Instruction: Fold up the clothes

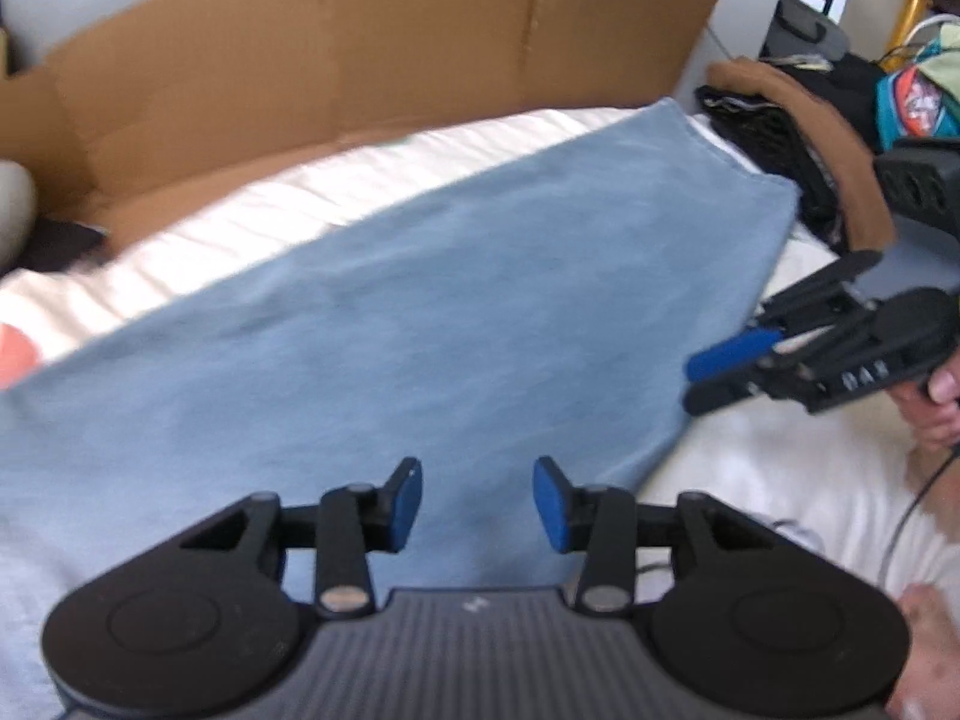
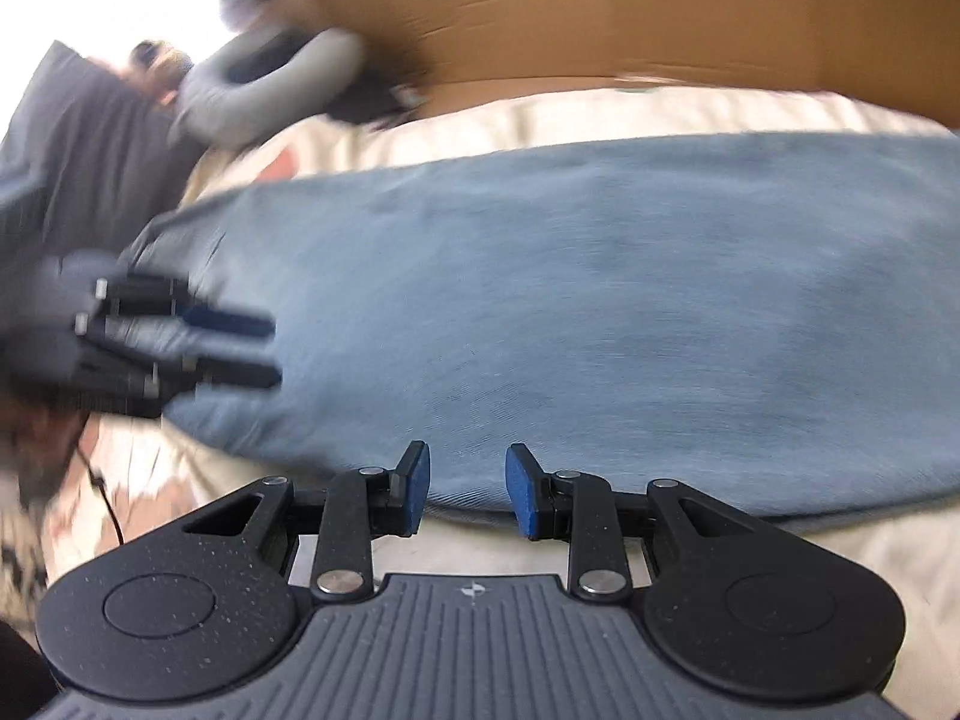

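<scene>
Blue garment (image 1: 384, 330): a long, smooth light-blue piece of cloth, lying flat on the white bedding (image 1: 798, 480); it stretches away in front of both tongs, and its far narrow end reaches toward the pile of clothes.
Left gripper (image 1: 477, 501): it hangs above the near part of the garment, pointing down at it; the two blue pads stand apart with only the cloth seen below the gap, nothing between them, no contact with the cloth visible.
Right gripper (image 2: 467, 492): its tips hang over the near edge of the garment; the blue pads stand apart, empty, a little closer together than the left ones.
Right gripper, seen from the left wrist (image 1: 729, 372): it comes in from the right side, just at the edge of the garment; a hand (image 1: 936, 408) holds its handle.
Cardboard (image 1: 336, 60): a brown opened box wall standing beyond the garment, on the far side from both tongs.
Pile of clothes (image 1: 780, 138): dark and brown pieces, beyond the far end of the garment, right of the left gripper.
Grey pillow (image 2: 270, 84): blurred, far left of the right gripper, near the cardboard.
</scene>
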Tool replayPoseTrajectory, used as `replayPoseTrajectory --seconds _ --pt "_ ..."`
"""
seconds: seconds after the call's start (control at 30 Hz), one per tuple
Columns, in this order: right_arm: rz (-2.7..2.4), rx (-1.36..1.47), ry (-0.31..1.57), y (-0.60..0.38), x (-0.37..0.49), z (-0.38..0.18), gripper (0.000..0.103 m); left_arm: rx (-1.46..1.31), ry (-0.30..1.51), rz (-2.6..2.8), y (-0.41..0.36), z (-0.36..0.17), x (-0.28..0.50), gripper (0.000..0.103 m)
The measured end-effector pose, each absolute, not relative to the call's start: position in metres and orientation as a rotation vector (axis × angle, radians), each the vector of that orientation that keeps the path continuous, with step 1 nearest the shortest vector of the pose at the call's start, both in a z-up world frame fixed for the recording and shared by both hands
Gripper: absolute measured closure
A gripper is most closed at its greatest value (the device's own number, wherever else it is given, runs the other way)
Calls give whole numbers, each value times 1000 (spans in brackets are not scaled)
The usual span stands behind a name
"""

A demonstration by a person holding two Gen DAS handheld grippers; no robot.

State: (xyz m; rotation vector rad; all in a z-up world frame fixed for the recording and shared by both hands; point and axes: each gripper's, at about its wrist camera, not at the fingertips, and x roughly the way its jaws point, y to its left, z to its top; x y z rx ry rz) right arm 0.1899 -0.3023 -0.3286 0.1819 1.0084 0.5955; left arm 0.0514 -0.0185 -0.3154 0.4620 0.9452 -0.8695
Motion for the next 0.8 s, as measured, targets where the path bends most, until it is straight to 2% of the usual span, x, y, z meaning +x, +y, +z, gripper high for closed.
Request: replayPoseTrajectory --seconds 0.07,0.17,0.23,0.37,0.43,0.5,0.63,0.8 --pt "648 117 996 -292 186 -328 68 460 945 -828 -9 -306 58 48" --pt "679 100 996 -288 185 -319 68 453 947 -803 2 -295 59 44" --pt "711 118 1001 -287 184 -315 68 458 909 -806 8 -294 53 36" --pt "717 115 1012 -276 179 -314 68 436 862 -782 24 -302 32 34" --pt "744 120 1022 -268 176 -313 68 448 842 -761 34 -307 19 16" --pt "773 85 1031 -256 173 -313 68 471 816 -739 41 -315 5 7" --pt "793 63 1038 -235 170 -313 68 598 749 -624 48 -337 -18 7" --pt "832 -5 1051 -207 165 -317 68 592 716 -483 55 -353 -23 7"
